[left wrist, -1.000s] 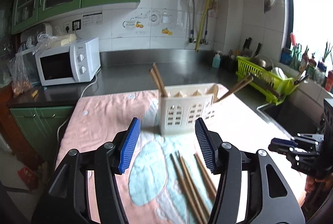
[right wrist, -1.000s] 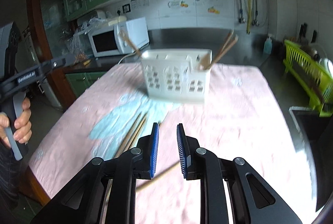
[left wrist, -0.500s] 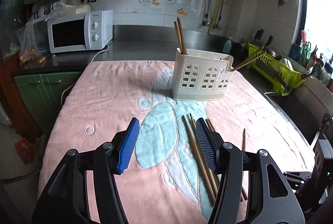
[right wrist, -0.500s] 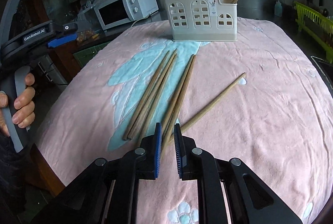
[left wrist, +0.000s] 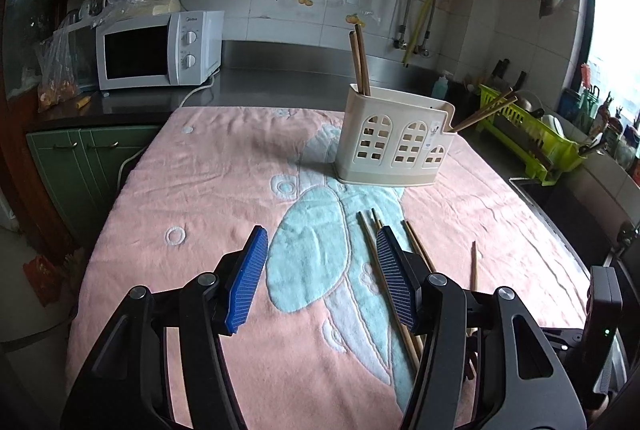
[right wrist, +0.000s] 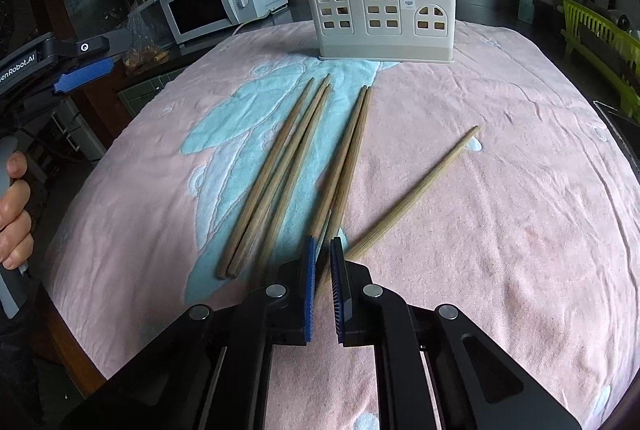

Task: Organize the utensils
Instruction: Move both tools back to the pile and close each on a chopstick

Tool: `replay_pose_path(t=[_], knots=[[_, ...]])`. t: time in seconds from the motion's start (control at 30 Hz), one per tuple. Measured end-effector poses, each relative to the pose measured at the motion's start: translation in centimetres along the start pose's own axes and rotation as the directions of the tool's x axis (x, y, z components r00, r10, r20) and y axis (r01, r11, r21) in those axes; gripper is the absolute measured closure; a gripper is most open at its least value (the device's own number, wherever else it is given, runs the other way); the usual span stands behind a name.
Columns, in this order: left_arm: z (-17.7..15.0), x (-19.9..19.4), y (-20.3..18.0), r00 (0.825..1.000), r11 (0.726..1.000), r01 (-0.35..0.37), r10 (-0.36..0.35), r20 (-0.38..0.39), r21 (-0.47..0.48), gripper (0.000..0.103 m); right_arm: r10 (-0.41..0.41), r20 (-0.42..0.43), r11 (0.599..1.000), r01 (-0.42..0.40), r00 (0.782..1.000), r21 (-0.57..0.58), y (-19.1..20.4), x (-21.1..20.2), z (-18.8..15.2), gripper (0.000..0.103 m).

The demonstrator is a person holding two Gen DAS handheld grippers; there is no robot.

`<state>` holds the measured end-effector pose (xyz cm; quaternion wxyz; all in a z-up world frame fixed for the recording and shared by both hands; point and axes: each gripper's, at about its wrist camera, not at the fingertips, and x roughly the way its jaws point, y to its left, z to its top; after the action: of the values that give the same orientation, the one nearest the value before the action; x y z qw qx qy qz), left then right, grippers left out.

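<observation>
A cream utensil holder (left wrist: 396,154) (right wrist: 380,18) stands at the far end of the pink cloth, with chopsticks leaning out of its left (left wrist: 360,58) and right (left wrist: 484,114) compartments. Several loose wooden chopsticks lie in front of it: three together (right wrist: 280,166), a pair (right wrist: 344,158) and a single slanted one (right wrist: 420,190). My right gripper (right wrist: 323,242) is low over the cloth. Its jaws are closing tight on the thick near end of one chopstick of the pair. My left gripper (left wrist: 320,234) hovers open above the cloth, left of the loose chopsticks (left wrist: 372,242), with nothing between its pads.
The pink and blue cloth (left wrist: 200,190) covers the table. A white microwave (left wrist: 156,50) sits on the counter at the back left. A green dish rack (left wrist: 528,138) and a sink edge are to the right. A person's hand (right wrist: 16,214) grips the left handle.
Both grippers have come down toward the cloth and nearer to the loose chopsticks. The right jaws have narrowed from a small gap to a pinch on a chopstick's end.
</observation>
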<state>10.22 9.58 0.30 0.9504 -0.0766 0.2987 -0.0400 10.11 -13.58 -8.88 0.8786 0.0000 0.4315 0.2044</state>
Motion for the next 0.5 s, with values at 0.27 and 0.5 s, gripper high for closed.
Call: replay_pose_path(t=[0.27,0.5], knots=[[-0.4,0.5,0.7,1.0,1.0,0.004,-0.004,-0.007,-0.02,0.045,-0.031,-0.016,0.999,0.031,0.999,-0.015,0.2,0.7,0.3,0.095],[-1.0,0.8,0.4,0.999,1.0,0.023,-0.023,-0.023,-0.005,0.045,-0.088,-0.024,0.995,0.087,0.996,-0.039,0.6,1.1,0.9,0.095]])
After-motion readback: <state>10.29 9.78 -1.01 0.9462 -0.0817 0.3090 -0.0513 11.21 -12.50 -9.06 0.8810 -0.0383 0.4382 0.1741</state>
